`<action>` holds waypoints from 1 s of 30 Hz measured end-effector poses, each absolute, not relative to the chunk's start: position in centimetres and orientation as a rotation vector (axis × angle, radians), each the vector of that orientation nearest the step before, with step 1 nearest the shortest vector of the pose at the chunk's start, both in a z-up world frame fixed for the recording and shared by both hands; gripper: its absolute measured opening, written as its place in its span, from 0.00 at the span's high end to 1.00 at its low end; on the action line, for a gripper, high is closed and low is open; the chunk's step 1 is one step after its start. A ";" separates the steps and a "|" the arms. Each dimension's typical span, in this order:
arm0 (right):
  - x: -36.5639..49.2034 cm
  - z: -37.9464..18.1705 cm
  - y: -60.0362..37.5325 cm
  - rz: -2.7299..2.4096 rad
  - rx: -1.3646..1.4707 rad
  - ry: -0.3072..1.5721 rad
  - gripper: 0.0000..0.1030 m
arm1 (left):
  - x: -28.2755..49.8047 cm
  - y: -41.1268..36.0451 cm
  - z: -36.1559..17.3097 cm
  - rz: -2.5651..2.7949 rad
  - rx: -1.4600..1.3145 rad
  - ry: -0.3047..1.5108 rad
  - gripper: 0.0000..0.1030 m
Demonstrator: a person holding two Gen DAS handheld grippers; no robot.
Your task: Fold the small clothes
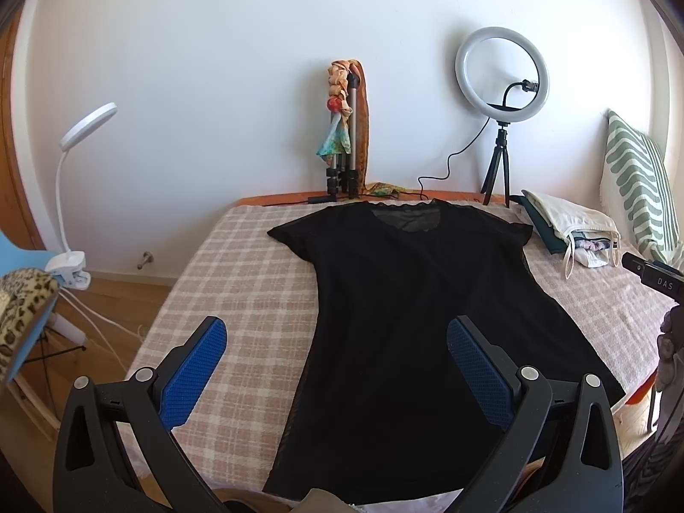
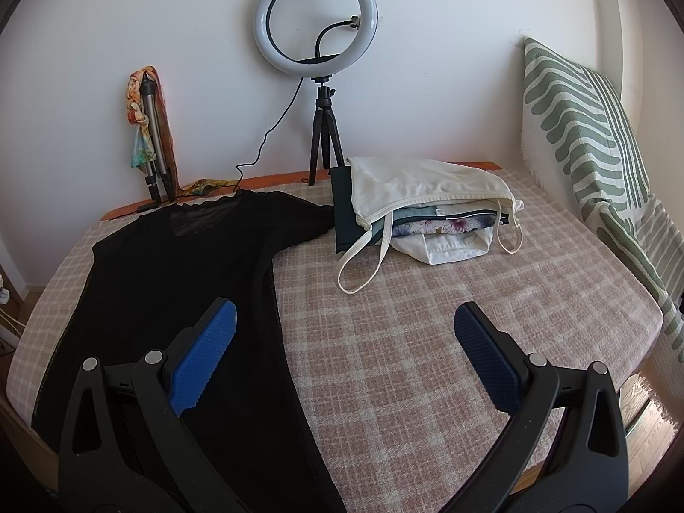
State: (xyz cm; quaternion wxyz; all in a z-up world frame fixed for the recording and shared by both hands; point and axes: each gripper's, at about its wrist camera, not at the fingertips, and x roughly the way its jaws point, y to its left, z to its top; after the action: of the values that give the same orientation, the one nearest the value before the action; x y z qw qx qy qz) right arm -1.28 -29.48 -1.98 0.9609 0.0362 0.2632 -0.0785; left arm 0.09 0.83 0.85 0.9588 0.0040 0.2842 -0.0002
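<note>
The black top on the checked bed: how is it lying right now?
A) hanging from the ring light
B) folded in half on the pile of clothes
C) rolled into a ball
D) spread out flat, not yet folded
D: the black top lies spread flat on the checked bed cover, both short sleeves out to the sides, with no fold made yet.

the left gripper (image 1: 335, 344) has its blue-padded fingers (image 1: 194, 370) spread wide, clasping nothing. the right gripper (image 2: 344, 335) is likewise parted wide and empty, with its black body edging into the left wrist view at far right.
</note>
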 end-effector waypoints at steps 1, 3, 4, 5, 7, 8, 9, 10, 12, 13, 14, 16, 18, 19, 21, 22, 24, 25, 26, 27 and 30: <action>-1.3 -2.0 -29.5 -0.160 0.073 0.533 0.00 | 0.1 0.8 0.8 -0.001 0.007 0.576 0.00; -1.3 -2.0 -29.5 -0.160 0.072 0.532 0.00 | 0.1 0.8 0.8 -0.001 0.005 0.576 0.00; -1.3 -2.0 -29.5 -0.160 0.073 0.532 0.00 | 0.1 0.8 0.8 -0.001 0.007 0.575 0.00; -1.3 -2.0 -29.4 -0.160 0.073 0.532 0.00 | 0.1 0.8 0.8 -0.001 0.007 0.575 0.00; -1.3 -2.0 -29.4 -0.160 0.072 0.533 0.00 | 0.1 0.8 0.8 0.000 0.006 0.574 0.00; -1.3 -2.0 -29.4 -0.161 0.071 0.532 0.00 | 0.1 0.8 0.8 0.001 0.006 0.574 0.00; -1.3 -2.0 -29.4 -0.161 0.071 0.531 0.00 | 0.1 0.8 0.8 0.001 0.006 0.574 0.00; -1.3 -2.0 -29.4 -0.161 0.071 0.531 0.00 | 0.1 0.8 0.8 0.002 0.006 0.573 0.00; -1.3 -2.0 -29.4 -0.160 0.070 0.531 0.00 | 0.1 0.7 0.8 0.002 0.006 0.573 0.00; -1.3 -1.9 -29.4 -0.160 0.070 0.530 0.00 | 0.1 0.8 0.8 0.001 0.006 0.573 0.00; -1.3 -1.9 -29.4 -0.160 0.071 0.530 0.00 | 0.1 0.7 0.8 0.001 0.007 0.573 0.00; -1.3 -1.9 -29.4 -0.161 0.071 0.531 0.00 | 0.1 0.8 0.8 0.003 0.007 0.571 0.00; -1.3 -1.8 -29.4 -0.161 0.071 0.530 0.00 | 0.1 0.8 0.9 0.001 0.005 0.571 0.00; -1.3 -1.8 -29.4 -0.160 0.071 0.530 0.00 | 0.1 0.8 0.9 0.002 0.005 0.570 0.00; -1.3 -1.9 -29.4 -0.160 0.070 0.530 0.00 | 0.1 0.8 0.9 0.001 0.006 0.570 0.00; -1.3 -1.8 -29.4 -0.160 0.070 0.530 0.00 | 0.1 0.8 0.9 0.000 0.005 0.570 0.00; -1.3 -1.9 -29.4 -0.160 0.069 0.530 0.00 | 0.1 0.8 0.9 0.000 0.005 0.569 0.00; -1.3 -1.8 -29.4 -0.160 0.070 0.529 0.00 | 0.1 0.9 0.9 0.000 0.005 0.569 0.00; -1.3 -1.8 -29.4 -0.160 0.071 0.529 0.00 | 0.0 0.8 0.9 0.001 0.004 0.569 0.00; -1.3 -1.9 -29.4 -0.161 0.070 0.529 0.00 | 0.0 0.8 0.9 0.001 0.004 0.569 0.00; -1.3 -1.9 -29.4 -0.161 0.070 0.528 0.00 | 0.0 0.8 0.9 0.002 0.004 0.569 0.00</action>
State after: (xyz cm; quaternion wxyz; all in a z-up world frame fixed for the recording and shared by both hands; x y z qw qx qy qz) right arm -1.30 -29.36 -1.94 0.9615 0.0343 0.2608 -0.0793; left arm 0.03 0.84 0.92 0.9598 0.0022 0.2808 0.0011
